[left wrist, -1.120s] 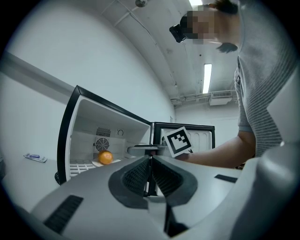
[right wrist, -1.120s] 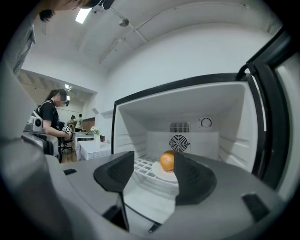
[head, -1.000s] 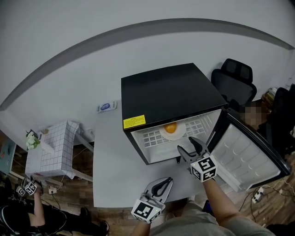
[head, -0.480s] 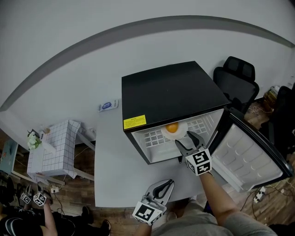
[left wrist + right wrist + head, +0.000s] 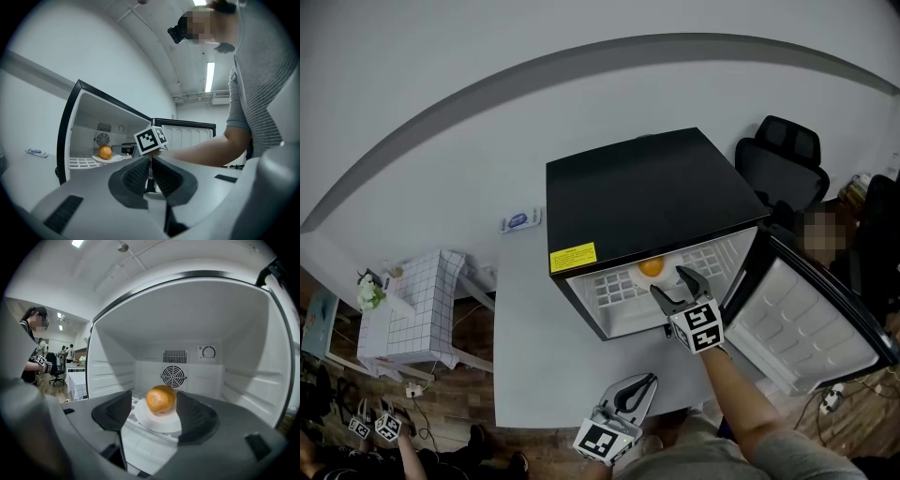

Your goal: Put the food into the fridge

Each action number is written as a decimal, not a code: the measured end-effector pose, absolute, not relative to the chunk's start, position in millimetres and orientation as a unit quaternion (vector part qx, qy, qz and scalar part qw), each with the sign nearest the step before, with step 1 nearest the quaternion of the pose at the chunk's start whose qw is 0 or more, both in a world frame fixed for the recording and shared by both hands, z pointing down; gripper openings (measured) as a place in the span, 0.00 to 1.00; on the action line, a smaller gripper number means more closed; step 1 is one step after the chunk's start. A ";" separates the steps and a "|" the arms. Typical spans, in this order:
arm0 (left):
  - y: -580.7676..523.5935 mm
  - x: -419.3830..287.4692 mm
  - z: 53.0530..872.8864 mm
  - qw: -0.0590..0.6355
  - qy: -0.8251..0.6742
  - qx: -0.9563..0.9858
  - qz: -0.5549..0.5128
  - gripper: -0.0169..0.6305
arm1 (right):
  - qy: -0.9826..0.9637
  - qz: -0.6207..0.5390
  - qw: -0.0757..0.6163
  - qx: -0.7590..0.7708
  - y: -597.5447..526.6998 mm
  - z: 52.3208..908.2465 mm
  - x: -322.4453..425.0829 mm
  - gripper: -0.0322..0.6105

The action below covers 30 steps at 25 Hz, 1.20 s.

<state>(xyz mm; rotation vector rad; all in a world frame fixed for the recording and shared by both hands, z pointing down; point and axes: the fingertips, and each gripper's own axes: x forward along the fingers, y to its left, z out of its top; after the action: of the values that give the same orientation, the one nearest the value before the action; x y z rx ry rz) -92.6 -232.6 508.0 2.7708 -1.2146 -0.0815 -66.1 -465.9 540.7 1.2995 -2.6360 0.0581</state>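
An orange (image 5: 161,399) sits on a white plate (image 5: 157,421) on the white wire shelf inside the open black fridge (image 5: 647,187). My right gripper (image 5: 678,286) reaches into the fridge's mouth. Its jaws are opening, with the plate's near edge and the orange (image 5: 651,267) between and just past the fingertips; the pads are not pressing on them. In its own view the right gripper (image 5: 154,402) frames the orange. My left gripper (image 5: 639,382) rests shut and empty low over the grey table (image 5: 534,356). From the left gripper (image 5: 151,164) the orange (image 5: 105,152) shows in the fridge.
The fridge door (image 5: 806,319) hangs wide open to the right. A black office chair (image 5: 783,164) stands behind it. A small blue-and-white item (image 5: 517,220) lies on the table's far left. A side table with a checked cloth (image 5: 417,300) stands left; a person (image 5: 33,348) is nearby.
My right gripper has moved a little further into the fridge opening and its jaws have spread wider around the plate. The left gripper has stayed put.
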 end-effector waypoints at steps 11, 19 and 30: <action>-237.2 -98.3 509.6 0.060 -0.410 0.910 -0.031 0.05 | -0.884 0.024 0.127 0.450 -489.6 549.3 -81.4 0.54; -238.5 -105.5 513.3 0.066 -0.418 0.905 -0.029 0.05 | -0.863 0.043 0.143 0.483 -510.3 554.1 -88.7 0.55; -239.3 -114.3 523.2 0.082 -0.421 0.903 -0.018 0.05 | -0.824 0.029 0.177 0.537 -527.0 558.9 -105.4 0.55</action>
<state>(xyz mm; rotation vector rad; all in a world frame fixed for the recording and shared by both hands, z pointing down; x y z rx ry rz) -114.3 -239.3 523.2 2.6982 -1.2569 -0.0529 -105.4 -527.0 558.9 1.5192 -2.3324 0.0811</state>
